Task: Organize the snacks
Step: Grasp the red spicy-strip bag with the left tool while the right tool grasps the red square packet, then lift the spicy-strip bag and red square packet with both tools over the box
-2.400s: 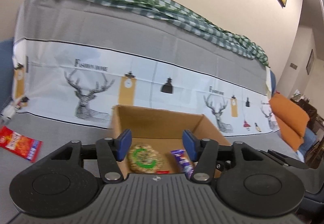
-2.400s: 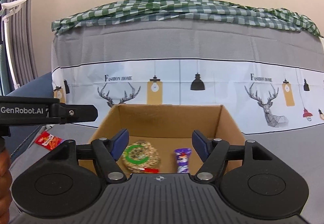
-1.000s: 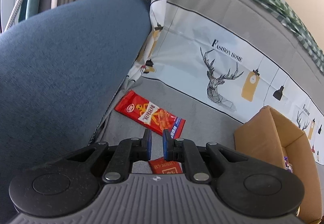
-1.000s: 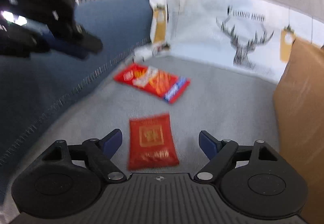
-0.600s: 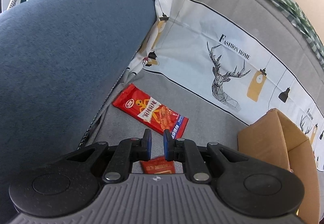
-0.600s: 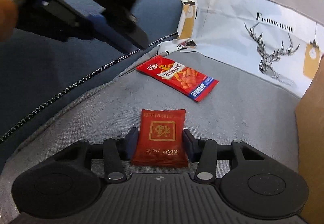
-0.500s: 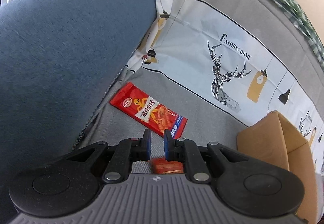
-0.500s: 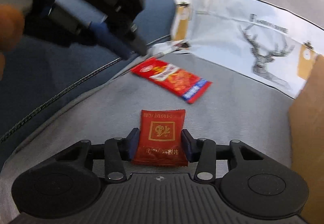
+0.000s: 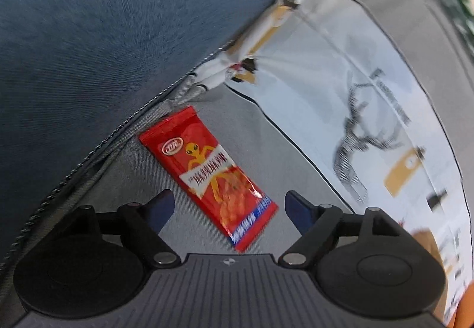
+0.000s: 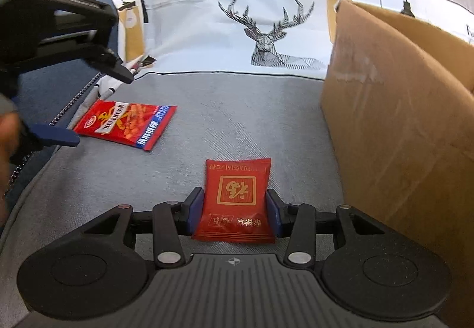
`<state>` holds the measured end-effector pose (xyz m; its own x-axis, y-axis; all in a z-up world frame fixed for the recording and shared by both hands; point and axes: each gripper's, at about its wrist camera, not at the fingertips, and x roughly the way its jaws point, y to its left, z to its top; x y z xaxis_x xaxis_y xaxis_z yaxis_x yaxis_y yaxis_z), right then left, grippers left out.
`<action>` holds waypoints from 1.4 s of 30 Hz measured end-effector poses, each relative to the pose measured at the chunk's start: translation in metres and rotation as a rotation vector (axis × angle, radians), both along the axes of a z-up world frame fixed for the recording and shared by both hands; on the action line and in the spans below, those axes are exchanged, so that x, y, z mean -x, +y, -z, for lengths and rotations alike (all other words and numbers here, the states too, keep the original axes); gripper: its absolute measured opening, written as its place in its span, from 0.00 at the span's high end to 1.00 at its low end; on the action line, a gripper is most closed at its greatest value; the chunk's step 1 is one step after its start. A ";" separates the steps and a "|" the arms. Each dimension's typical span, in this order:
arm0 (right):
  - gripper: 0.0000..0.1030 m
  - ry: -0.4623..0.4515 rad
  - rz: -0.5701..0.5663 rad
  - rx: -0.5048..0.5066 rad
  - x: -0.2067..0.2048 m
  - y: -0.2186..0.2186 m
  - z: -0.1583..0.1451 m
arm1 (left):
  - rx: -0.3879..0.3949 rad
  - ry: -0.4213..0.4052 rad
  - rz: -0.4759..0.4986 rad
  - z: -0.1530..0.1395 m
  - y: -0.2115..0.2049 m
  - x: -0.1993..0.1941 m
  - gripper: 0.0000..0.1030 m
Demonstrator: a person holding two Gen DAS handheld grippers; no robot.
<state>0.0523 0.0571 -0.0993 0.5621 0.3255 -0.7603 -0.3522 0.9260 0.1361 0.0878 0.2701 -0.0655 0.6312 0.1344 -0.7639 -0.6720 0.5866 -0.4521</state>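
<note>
Here, right gripper (image 10: 236, 209) pinched on the small red sachet (image 10: 237, 200); left gripper (image 9: 229, 206) wide above the long red packet (image 9: 207, 174).

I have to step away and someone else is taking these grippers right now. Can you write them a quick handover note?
Right gripper: shut on the small red sachet, which looks low over the grey sofa seat; whether it is lifted is unclear.
Left gripper: open, empty, pointed at the long red snack packet lying flat near the blue cushion.
Cardboard box: just right of the right gripper; its inside is hidden in these views.
Done: sachet gripped.
Left: carry the sachet into the box, then close the left gripper on the long packet and probably box it too.
</note>
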 end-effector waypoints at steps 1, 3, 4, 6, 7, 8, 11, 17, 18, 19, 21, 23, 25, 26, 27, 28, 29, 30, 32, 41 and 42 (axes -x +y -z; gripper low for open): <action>0.54 -0.001 0.002 0.001 0.001 0.001 0.000 | 0.016 0.005 -0.018 0.004 0.002 -0.005 0.16; 0.54 0.000 0.005 0.002 0.000 0.004 0.000 | 0.037 0.030 -0.044 0.013 0.005 -0.015 0.14; 0.54 0.001 0.006 0.001 0.000 0.003 0.000 | 0.036 0.049 -0.052 0.016 0.005 -0.020 0.14; 0.54 0.005 0.010 -0.005 -0.001 0.003 0.000 | -0.012 0.067 -0.047 0.017 0.001 -0.031 0.07; 0.54 0.006 0.011 -0.006 -0.002 0.004 0.000 | -0.036 0.082 -0.036 0.017 -0.002 -0.038 0.07; 0.54 0.007 0.012 -0.007 -0.002 0.004 0.000 | -0.062 0.098 -0.022 0.018 -0.004 -0.044 0.07; 0.54 0.009 0.016 -0.012 -0.003 0.003 0.000 | -0.171 0.138 0.051 0.021 -0.014 -0.058 0.07; 0.54 0.003 0.019 -0.011 -0.002 0.003 0.001 | -0.455 0.239 0.255 0.026 -0.043 -0.072 0.42; 0.54 0.002 0.019 -0.010 -0.002 0.003 0.001 | -0.450 0.232 0.267 0.025 -0.043 -0.071 0.46; 0.54 0.001 0.019 -0.008 -0.001 0.004 0.001 | -0.446 0.231 0.281 0.024 -0.043 -0.070 0.47; 0.54 -0.002 0.020 -0.007 0.000 0.004 0.001 | -0.440 0.229 0.298 0.023 -0.042 -0.068 0.50; 0.54 -0.003 0.021 -0.006 0.000 0.004 0.001 | -0.425 0.225 0.308 0.021 -0.039 -0.066 0.52; 0.54 -0.004 0.021 -0.005 0.000 0.004 0.001 | -0.405 0.219 0.321 0.018 -0.037 -0.062 0.52; 0.54 -0.004 0.021 -0.005 0.000 0.004 0.001 | -0.400 0.214 0.323 0.014 -0.036 -0.060 0.53; 0.54 -0.007 0.022 -0.003 0.000 0.004 0.001 | -0.398 0.209 0.321 0.009 -0.036 -0.058 0.53; 0.54 -0.009 0.022 -0.001 0.000 0.005 0.001 | -0.397 0.200 0.318 0.004 -0.036 -0.055 0.53; 0.54 -0.010 0.022 0.000 0.000 0.005 0.001 | -0.396 0.188 0.318 -0.002 -0.035 -0.053 0.53; 0.54 -0.009 0.023 0.000 0.000 0.006 0.001 | -0.395 0.173 0.322 -0.007 -0.036 -0.050 0.53; 0.55 -0.010 0.021 -0.010 0.000 0.005 -0.001 | -0.397 0.153 0.336 -0.015 -0.041 -0.042 0.53; 0.55 -0.081 -0.086 -0.047 0.023 -0.001 -0.023 | -0.539 0.188 0.482 -0.031 -0.074 0.025 0.53; 0.55 -0.082 -0.095 -0.047 0.027 -0.002 -0.025 | -0.546 0.197 0.494 -0.031 -0.076 0.037 0.53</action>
